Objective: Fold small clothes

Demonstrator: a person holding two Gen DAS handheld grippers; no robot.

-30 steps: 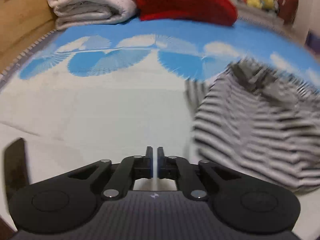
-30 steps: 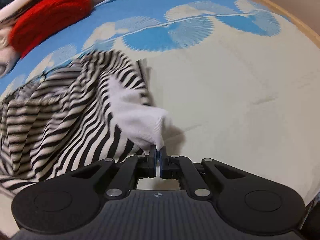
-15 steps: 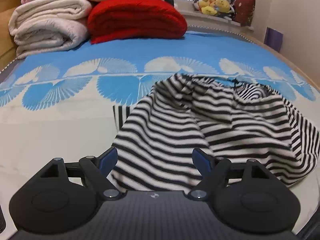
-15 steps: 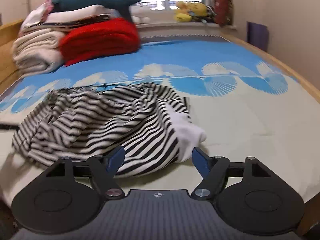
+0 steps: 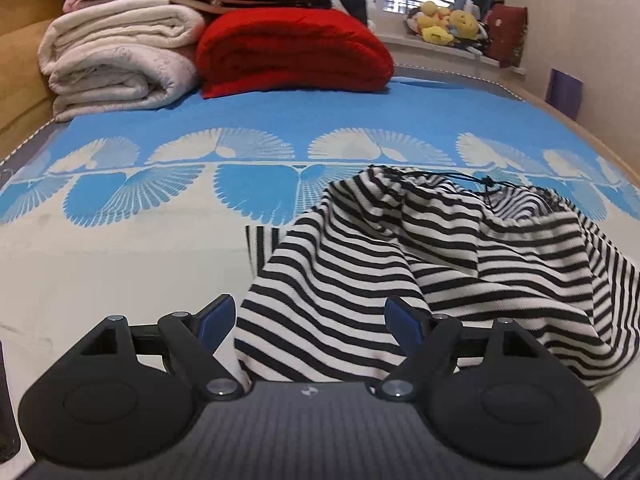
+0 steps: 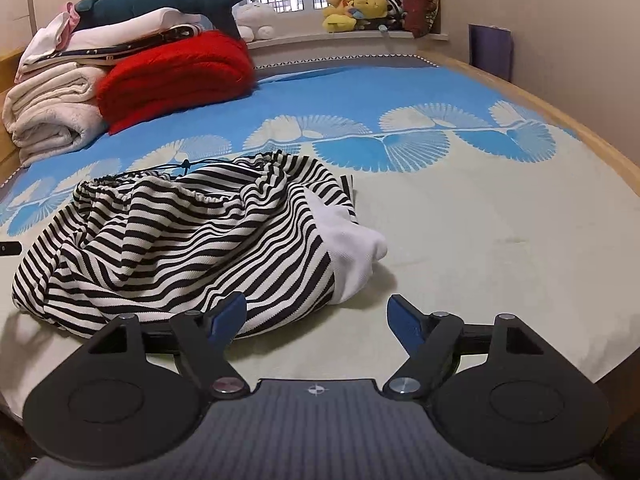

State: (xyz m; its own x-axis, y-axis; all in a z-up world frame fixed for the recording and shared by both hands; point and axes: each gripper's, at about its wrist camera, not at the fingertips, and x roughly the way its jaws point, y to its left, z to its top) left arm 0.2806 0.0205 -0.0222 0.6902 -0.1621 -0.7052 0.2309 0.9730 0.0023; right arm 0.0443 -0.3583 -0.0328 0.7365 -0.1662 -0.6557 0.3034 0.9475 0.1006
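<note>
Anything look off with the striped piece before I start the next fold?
Yes. The striped garment lies bunched and rumpled, not flat; a white lining or pocket pokes out at its right edge, and the drawstring trails loose at the waistband.

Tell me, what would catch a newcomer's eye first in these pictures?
Probably the black-and-white striped garment, lying rumpled on the bed's blue-and-cream cover, just beyond the two open claws, the left claw and the right claw. Next, the bright red folded blanket at the far end of the bed, beside a stack of cream blankets.
</note>
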